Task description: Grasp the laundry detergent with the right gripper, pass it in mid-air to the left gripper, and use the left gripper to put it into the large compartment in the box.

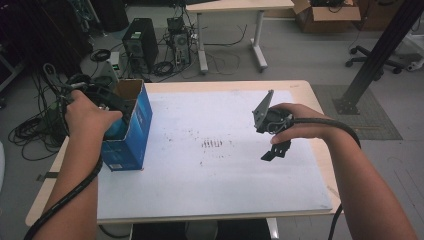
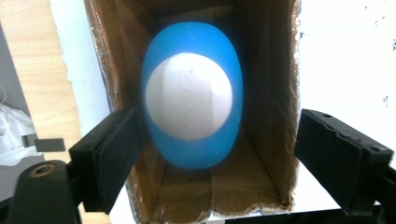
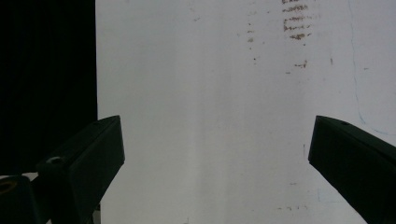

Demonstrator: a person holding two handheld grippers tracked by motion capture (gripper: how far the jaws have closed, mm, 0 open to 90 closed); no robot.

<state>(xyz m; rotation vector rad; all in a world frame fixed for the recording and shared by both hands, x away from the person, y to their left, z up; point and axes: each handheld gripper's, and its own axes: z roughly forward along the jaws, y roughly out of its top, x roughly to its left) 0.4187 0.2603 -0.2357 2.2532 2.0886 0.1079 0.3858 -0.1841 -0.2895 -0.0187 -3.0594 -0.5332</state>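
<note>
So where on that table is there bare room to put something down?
Nearly all of the white mat is bare, from the blue box at its left edge across to the right gripper. It is crowded inside the box, where a blue and white ball sits.

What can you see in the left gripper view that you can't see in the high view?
The left gripper view looks straight down into the open blue box: a blue and white egg-shaped ball lies on its cardboard bottom, between the left tool's open jaws but not touched by them. The high view gives the box's blue outside, the person's arms, the right tool over the white mat, and the cluttered floor behind. Both share the box, the left tool and the mat.
</note>
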